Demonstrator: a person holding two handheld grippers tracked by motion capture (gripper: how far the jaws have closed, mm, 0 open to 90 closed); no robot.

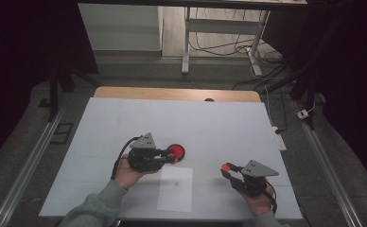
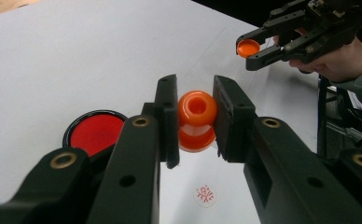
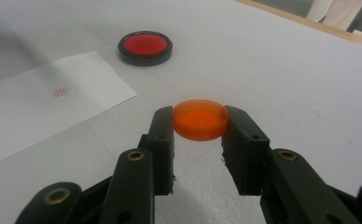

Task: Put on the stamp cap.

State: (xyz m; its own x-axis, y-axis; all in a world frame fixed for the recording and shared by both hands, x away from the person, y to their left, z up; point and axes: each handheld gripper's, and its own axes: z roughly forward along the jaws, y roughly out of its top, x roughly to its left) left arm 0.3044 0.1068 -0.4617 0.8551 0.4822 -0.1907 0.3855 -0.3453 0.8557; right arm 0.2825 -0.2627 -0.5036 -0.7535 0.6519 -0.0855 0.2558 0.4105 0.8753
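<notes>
Orange stamp [image 2: 197, 119], a small knobbed plastic piece, sits clamped between the jaws of the left gripper [image 2: 195, 121], just beside the round black pad of red ink [image 2: 95, 132]; its rounded knob end faces the left gripper view's camera, and the long axis runs along the jaws. Its flat orange cap [image 3: 200, 119] is pinched edge-on in the right gripper [image 3: 198, 135], well apart, above the white table [image 1: 125, 118]. A paper sheet [image 1: 176, 188] between the hands bears one small red stamped mark [image 2: 205, 194], too small to read.
</notes>
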